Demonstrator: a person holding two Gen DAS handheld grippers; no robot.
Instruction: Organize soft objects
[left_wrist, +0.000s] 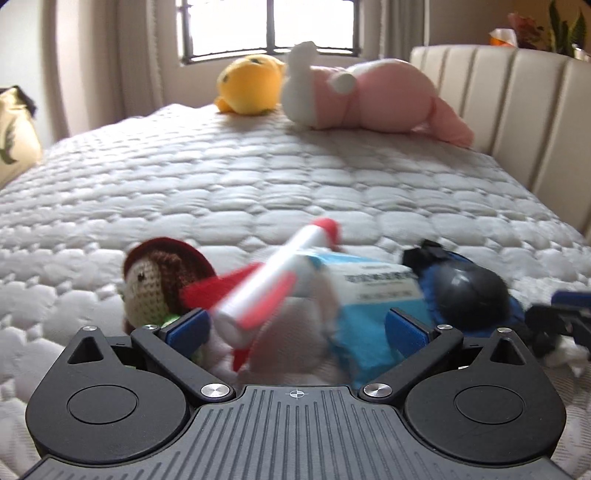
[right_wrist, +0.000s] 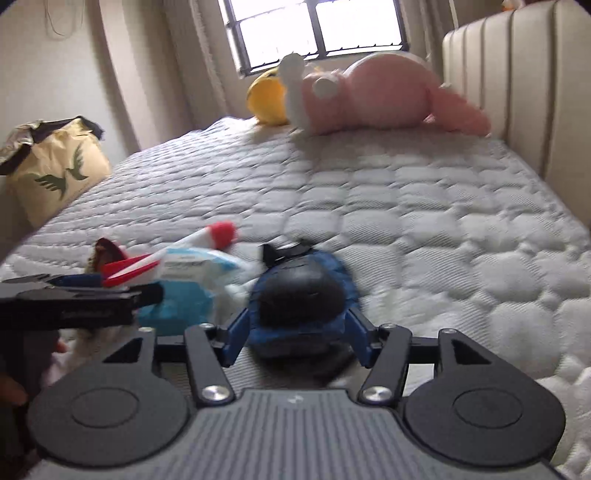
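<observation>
On the quilted mattress (left_wrist: 258, 177), near edge: small soft things lie in a loose cluster, namely a crocheted doll (left_wrist: 155, 284), a red-and-white rocket plush (left_wrist: 273, 273), a blue-and-white tissue pack (left_wrist: 369, 295) and a blue-and-dark round plush (right_wrist: 303, 295). Far end, by the window: yellow plush (left_wrist: 251, 83) and pink plush (left_wrist: 369, 96), touching each other, close to the padded headboard (left_wrist: 517, 110).

Your left gripper (left_wrist: 295, 325): jaws spread wide, rocket and tissue pack between the pads, no pad visibly pressing either. Blur on the rocket; contact unclear.

Your right gripper (right_wrist: 299, 332): jaws partly open, flanking the round plush. Pads sit close against its sides; whether they bear any load, you cannot tell.

Step in hand, as a judgement: both tools are at the near cluster, either closing in for a pickup or having just let go. The scene fits both. If you grip, these will squash and sag, so take the body, not a fin or a wrapper corner.

Containers: a tan tote bag (right_wrist: 55, 173) with a green bird print stands beside the bed on the left, mouth crumpled. Contents not visible. No bin or basket shows on the bed.
</observation>
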